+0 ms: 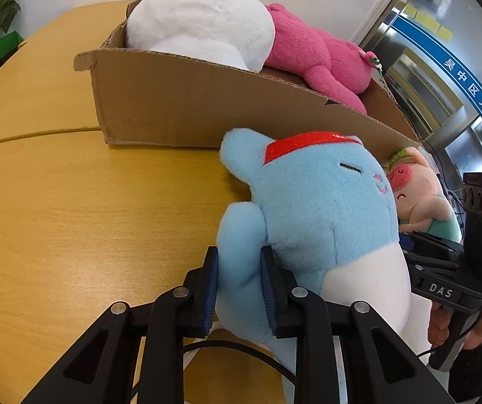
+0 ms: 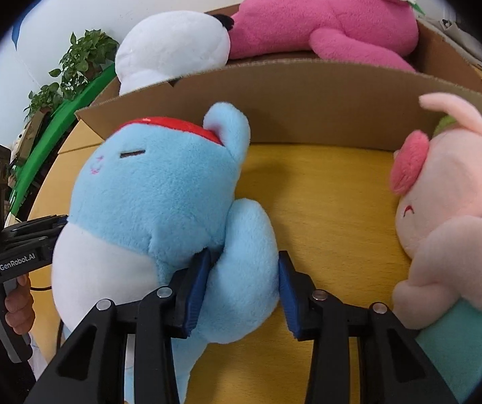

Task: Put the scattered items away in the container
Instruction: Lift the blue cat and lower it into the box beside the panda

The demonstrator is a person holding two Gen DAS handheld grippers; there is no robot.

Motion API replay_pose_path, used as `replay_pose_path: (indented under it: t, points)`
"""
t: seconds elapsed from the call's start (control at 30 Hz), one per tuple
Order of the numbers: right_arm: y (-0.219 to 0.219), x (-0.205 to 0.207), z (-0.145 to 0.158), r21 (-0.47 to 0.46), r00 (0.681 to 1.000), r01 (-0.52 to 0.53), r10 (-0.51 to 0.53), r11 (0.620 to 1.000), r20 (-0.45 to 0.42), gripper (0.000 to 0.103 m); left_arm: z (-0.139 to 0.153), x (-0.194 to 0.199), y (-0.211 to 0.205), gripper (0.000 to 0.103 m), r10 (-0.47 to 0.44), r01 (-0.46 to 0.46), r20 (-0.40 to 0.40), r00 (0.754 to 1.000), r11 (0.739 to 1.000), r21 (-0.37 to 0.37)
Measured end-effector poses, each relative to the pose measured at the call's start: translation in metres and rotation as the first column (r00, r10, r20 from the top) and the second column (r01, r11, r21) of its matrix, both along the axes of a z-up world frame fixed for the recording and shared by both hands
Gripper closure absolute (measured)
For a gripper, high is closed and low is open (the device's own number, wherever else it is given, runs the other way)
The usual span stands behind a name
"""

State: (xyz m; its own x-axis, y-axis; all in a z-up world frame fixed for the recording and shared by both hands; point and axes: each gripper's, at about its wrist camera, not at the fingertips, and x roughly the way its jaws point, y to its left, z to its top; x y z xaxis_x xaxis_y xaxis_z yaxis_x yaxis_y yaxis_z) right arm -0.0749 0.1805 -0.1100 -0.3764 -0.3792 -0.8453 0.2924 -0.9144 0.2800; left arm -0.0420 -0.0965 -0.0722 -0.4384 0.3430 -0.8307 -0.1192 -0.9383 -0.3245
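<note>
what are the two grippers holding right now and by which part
Both hold the blue plush toy. The left gripper is closed on one of its arms; the right gripper pinches the other arm.

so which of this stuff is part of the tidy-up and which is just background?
Part of the job:
- blue plush, an arm in each set of tongs, left tongs, right tongs
- pale pink plush, on the table
- cardboard box
- white plush and hot pink plush, in the box

Just there:
- potted plant
- green board
- table
</note>
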Motion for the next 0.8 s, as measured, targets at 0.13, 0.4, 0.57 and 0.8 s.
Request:
replay_pose_path:
  t: [0.13, 0.4, 0.57, 0.8]
  points:
    - [0.004, -0.001, -0.004, -0.041, 1.000, -0.018, 0.018, 0.999, 0.003, 0.076, 0.006, 0.002, 0.005, 0.080, 0.006, -0.006, -0.017, 1.000, 1.000, -0.015]
    - [0.010, 0.016, 0.059, -0.077, 0.981, 0.004, -0.018, 0.997, -0.194, 0.082, 0.070, 0.006, 0.022, 0.083, 0.005, -0.017, -0.151, 0.989, 0.996, -0.082]
    - [0.018, -0.010, 0.133, -0.076, 0.926, 0.014, -0.041, 0.997, -0.376, 0.082, 0.140, -0.026, 0.035, 0.083, 0.000, -0.019, -0.309, 0.951, 0.998, -0.059]
    - [0.027, -0.082, 0.181, -0.069, 0.865, 0.101, -0.122, 0.992, -0.487, 0.082, 0.187, -0.106, 0.053, 0.083, -0.007, -0.006, -0.400, 0.917, 0.999, -0.031]
